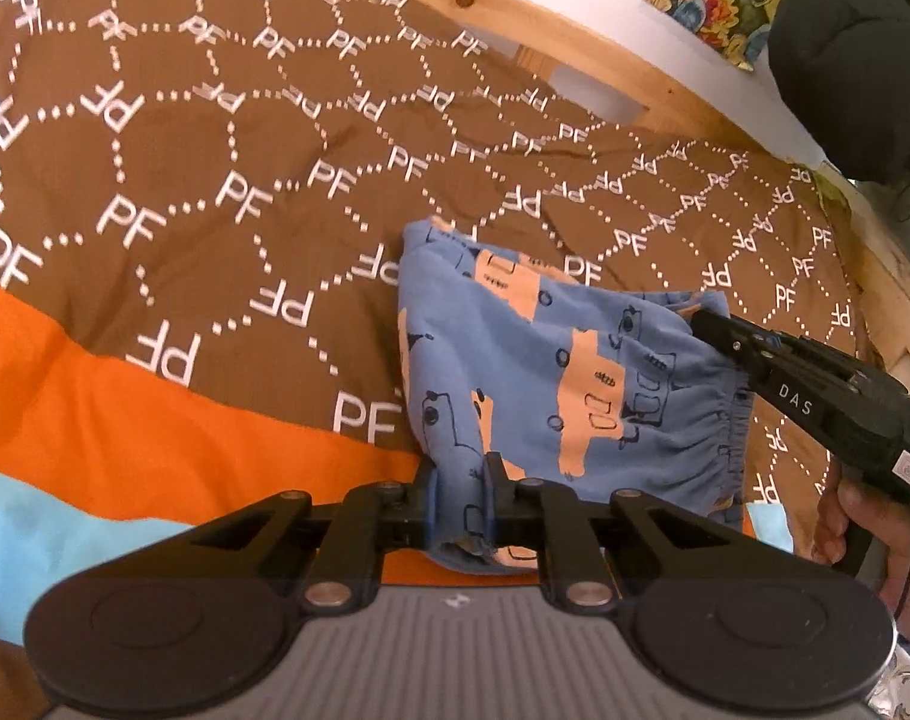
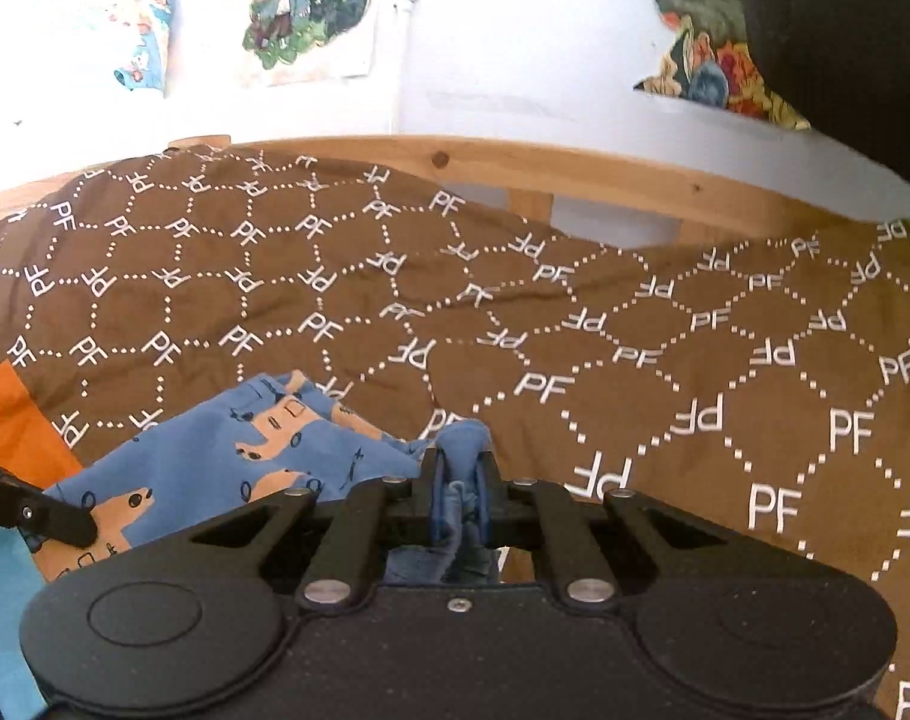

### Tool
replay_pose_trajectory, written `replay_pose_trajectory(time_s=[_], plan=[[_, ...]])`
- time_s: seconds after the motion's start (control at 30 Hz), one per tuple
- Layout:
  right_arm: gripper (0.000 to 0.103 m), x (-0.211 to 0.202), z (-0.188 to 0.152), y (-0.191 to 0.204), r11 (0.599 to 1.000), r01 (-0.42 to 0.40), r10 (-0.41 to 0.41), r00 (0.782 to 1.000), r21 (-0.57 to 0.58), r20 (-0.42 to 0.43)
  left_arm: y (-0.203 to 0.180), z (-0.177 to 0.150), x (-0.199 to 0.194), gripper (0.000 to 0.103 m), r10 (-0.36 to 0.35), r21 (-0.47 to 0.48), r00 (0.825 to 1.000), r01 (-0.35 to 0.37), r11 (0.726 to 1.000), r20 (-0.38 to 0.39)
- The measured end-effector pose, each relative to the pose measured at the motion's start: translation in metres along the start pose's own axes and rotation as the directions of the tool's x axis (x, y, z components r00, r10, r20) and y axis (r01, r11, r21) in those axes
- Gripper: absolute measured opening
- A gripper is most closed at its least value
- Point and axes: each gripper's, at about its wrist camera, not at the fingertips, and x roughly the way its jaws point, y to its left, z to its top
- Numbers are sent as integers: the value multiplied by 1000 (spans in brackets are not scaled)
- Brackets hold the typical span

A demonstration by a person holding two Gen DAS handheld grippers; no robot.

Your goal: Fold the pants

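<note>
Small blue pants [image 1: 538,372] with orange vehicle prints lie bunched on a brown bedspread [image 1: 215,138] printed with white letters. My left gripper [image 1: 462,468] is shut on the near edge of the pants, cloth pinched between its pads. My right gripper [image 1: 697,319], seen from the left wrist, comes in from the right and grips the pants by the gathered waistband. In the right wrist view the right gripper [image 2: 459,462] is shut on a bunch of blue cloth of the pants [image 2: 227,450], and the left gripper's finger [image 2: 65,521] shows at the left edge.
The bedspread has an orange band [image 1: 125,420] and a light blue band [image 1: 35,528] near me. A wooden bed rail [image 2: 574,174] runs along the far side under a white wall with posters [image 2: 299,6]. A dark padded object [image 1: 844,60] sits at the upper right. A hand [image 1: 856,516] holds the right gripper.
</note>
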Motion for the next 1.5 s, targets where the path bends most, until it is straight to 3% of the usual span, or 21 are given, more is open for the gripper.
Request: replay_pose_trajectory(time_s=[0.33, 0.57, 0.83, 0.93, 1.1, 1.23, 1.4, 1.47, 1.5], plan=[[10, -15, 26, 0, 998, -1, 6, 997, -64, 80, -15, 11, -19, 15, -9, 33, 997, 6, 999, 76], [10, -8, 60, -5, 993, 0, 17, 989, -118, 145, -25, 44, -25, 15, 18, 68, 988, -28, 997, 154], [10, 40, 104, -13, 981, 24, 12, 982, -191, 188, -25, 95, 4, 15, 39, 55, 969, -54, 997, 243], [10, 74, 102, -22, 984, 22, 0, 992, -176, 126, -17, 101, 31, 15, 62, 47, 973, -74, 996, 222], [10, 120, 69, -38, 992, 41, -43, 999, -122, -16, 2, 89, 79, 15, 93, 0, 991, -93, 996, 95], [11, 125, 60, -49, 998, 40, -41, 999, -55, -29, 8, 82, 84, 16, 82, -10, 993, -82, 997, 85], [15, 123, 62, -45, 997, 51, -53, 998, -59, -27, 10, 84, 84, 20, 78, -13, 995, -77, 997, 70], [26, 120, 63, -47, 997, 61, -62, 998, -44, -26, 11, 83, 82, 25, 82, -19, 995, -81, 997, 64], [32, 119, 64, -48, 997, 70, -71, 997, -36, -25, 13, 83, 80, 34, 82, -21, 995, -81, 996, 60]])
